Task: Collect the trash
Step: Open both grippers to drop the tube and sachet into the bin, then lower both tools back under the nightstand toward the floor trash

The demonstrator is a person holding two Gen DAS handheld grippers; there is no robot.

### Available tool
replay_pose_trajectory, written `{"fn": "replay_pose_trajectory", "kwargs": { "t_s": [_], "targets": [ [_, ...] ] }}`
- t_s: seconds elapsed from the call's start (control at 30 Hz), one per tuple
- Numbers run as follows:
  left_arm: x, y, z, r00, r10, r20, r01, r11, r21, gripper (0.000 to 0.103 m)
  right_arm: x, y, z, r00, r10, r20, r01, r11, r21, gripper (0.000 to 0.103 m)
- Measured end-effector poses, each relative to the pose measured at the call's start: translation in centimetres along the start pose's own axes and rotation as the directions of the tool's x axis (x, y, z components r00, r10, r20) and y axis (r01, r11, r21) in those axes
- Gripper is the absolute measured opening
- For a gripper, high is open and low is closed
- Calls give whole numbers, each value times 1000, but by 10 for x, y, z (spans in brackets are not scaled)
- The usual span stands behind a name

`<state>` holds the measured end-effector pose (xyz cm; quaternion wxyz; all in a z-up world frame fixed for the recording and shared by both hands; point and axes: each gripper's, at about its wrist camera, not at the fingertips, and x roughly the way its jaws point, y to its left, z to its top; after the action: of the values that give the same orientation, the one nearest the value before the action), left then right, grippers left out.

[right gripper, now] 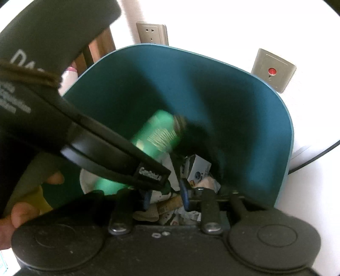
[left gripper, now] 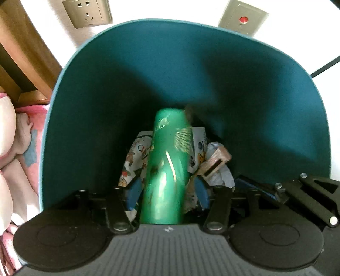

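Inside the teal bin (left gripper: 148, 70), your left gripper (left gripper: 167, 191) stands released around a blurred green bottle (left gripper: 167, 161), your right gripper (right gripper: 165, 198) unclenched above crumpled wrappers (right gripper: 191, 214).

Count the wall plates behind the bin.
2. A socket plate sits on the wall above the teal bin's left rim; a plate with a red button sits above its right rim. The bin may hide others.

My right gripper (right gripper: 165, 197) hangs slightly parted inside the teal bin (right gripper: 244, 127), over crumpled wrappers (right gripper: 195, 172); a blurred green bottle (right gripper: 157, 133) lies beyond.
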<state>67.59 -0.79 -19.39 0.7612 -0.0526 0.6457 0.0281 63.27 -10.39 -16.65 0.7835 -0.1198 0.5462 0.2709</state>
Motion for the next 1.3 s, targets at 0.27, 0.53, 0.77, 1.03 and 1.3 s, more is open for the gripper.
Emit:
{"fn": "replay_pose_trajectory", "kwargs": {
  "t_s": [0.27,0.53,0.77,1.03,1.3],
  "targets": [
    [-32,5,-11,997,-27,78,25,999,20,63,-20,5,-7,999,-6,43,5,1000,9,36],
    [-86,3,-37,982,-61,178,47,996,79,64,-58,12,-16,993,-18,116,13,999,41,40],
    [-138,8,-77,958,-98,269,60,988,146,65,-99,28,-40,984,-37,173,23,997,79,41],
    [-188,28,-136,921,-146,360,73,976,207,70,-141,65,-73,961,-81,265,46,990,133,45],
    [-220,58,-214,886,-189,423,75,960,271,77,-168,125,-124,934,-85,347,23,984,178,52]
  ]
}}
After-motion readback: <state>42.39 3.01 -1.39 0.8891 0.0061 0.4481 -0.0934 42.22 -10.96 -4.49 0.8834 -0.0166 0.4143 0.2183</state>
